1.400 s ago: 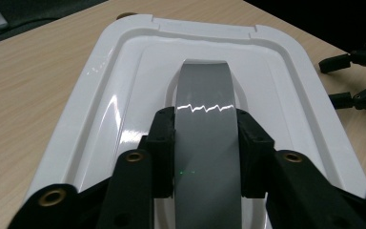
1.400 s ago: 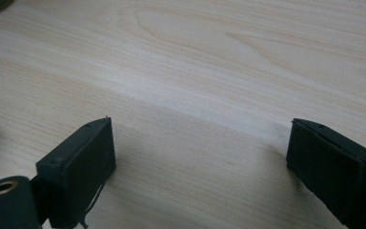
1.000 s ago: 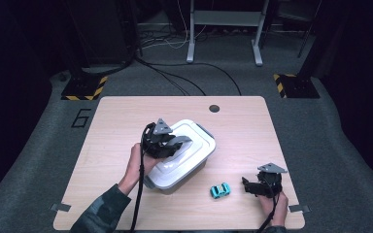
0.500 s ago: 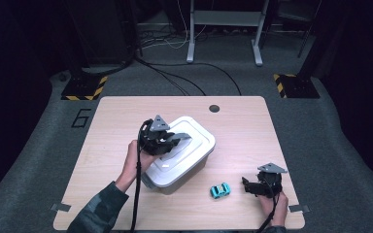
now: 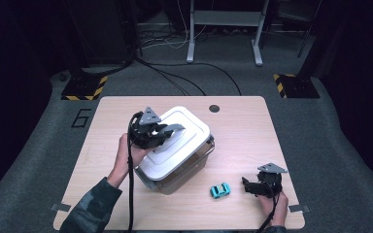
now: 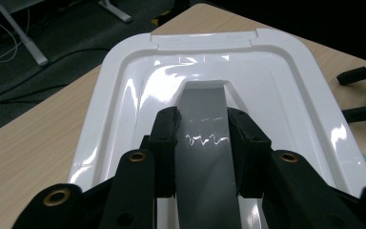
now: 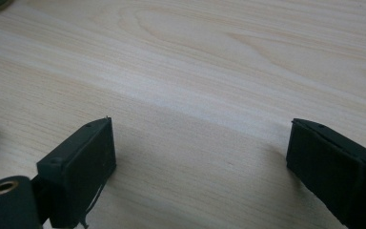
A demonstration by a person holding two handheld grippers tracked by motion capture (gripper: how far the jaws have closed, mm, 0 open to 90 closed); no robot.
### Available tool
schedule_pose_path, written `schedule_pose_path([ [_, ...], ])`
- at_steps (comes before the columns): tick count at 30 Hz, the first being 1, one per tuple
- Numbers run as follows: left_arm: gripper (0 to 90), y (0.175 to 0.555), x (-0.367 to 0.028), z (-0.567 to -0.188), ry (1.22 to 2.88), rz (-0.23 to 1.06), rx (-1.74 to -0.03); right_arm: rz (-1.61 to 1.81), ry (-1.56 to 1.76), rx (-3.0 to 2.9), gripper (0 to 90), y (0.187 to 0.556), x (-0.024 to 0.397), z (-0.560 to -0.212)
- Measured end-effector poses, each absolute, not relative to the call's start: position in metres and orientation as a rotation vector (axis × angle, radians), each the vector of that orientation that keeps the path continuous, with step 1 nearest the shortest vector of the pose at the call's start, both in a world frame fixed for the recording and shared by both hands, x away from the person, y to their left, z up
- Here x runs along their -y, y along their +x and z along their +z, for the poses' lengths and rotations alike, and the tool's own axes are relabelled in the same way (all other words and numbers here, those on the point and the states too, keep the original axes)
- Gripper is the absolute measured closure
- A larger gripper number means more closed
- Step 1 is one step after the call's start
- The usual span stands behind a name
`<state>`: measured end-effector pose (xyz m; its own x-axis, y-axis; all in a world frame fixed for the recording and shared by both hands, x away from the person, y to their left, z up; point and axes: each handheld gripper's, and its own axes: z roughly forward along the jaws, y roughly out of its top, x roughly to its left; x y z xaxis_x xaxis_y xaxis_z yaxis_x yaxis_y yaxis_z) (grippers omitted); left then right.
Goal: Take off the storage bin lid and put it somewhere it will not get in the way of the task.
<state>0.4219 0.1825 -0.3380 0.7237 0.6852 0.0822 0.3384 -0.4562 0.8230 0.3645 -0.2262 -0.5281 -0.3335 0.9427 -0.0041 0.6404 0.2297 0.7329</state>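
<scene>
Light wooden table with rounded corners and a dark round grommet near its far edge, standing on grey carpet marked with a "6". Black cables trail across the floor; two yellow-black striped bases and a grey metal frame stand beyond, in dim surroundings.

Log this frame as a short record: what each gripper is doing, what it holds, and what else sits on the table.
left gripper: shut on the grey handle of the white lid
bin: clear, under the lid, near the table's middle
right gripper: open, nothing between its fingers, low over the table
toy car: teal, on the table between bin and right gripper
</scene>
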Motion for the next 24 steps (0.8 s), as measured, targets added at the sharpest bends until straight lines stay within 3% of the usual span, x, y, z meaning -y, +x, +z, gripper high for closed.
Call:
schedule_pose_path([
  [24,66.4,0.436,-0.226,-0.321,2.032,0.596,-0.857,0.895,1.453,-2.058,8.8,0.365,0.226,-0.528],
])
